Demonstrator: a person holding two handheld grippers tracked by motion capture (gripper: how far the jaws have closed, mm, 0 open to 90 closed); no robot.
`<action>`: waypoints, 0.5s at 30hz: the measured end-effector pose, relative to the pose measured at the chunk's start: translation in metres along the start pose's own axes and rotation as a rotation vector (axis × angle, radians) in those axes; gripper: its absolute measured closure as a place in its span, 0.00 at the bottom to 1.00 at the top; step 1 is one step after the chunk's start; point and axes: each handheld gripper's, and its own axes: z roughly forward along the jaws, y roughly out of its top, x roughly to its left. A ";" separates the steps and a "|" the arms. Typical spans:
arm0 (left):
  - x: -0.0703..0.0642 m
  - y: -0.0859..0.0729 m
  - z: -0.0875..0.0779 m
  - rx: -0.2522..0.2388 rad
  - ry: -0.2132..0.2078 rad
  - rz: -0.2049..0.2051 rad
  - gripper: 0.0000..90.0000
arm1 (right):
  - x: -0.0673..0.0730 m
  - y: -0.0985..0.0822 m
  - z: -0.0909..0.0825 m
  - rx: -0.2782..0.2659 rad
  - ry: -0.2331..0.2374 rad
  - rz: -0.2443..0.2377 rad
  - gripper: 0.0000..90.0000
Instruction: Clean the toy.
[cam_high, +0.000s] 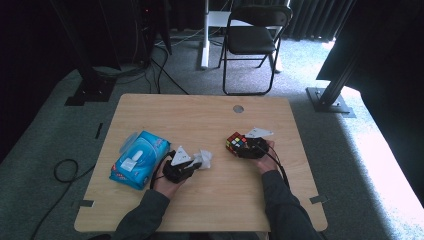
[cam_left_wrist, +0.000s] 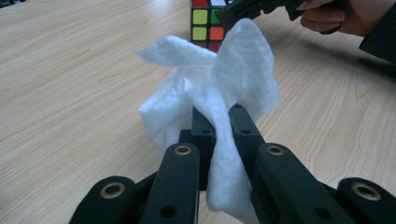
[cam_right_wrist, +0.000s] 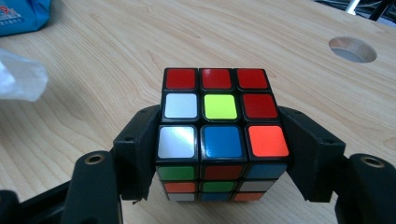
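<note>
Now holding: left tool (cam_left_wrist: 215, 122) clamped on wipe (cam_left_wrist: 219, 84), right tool (cam_right_wrist: 219, 140) gripping cube (cam_right_wrist: 219, 126). Next, probably: bring wipe to cube, rub.

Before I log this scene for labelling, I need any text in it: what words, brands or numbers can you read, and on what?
None can be quoted.
Blue wipes pack: print on its wrapper, too small and blurred to read.
Puzzle cube: plain coloured stickers, no text.
White wipe: blank.
Table: no markings.
</note>
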 end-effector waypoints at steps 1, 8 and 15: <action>0.000 0.000 0.000 0.001 0.000 0.000 0.92 | 0.000 0.000 -0.001 -0.002 0.002 -0.001 0.38; 0.000 0.000 0.000 0.001 0.000 0.001 0.92 | 0.004 0.001 -0.004 -0.005 0.019 -0.007 0.38; 0.001 0.000 0.000 0.001 0.002 -0.001 0.92 | 0.012 0.003 -0.009 -0.013 0.042 -0.033 0.38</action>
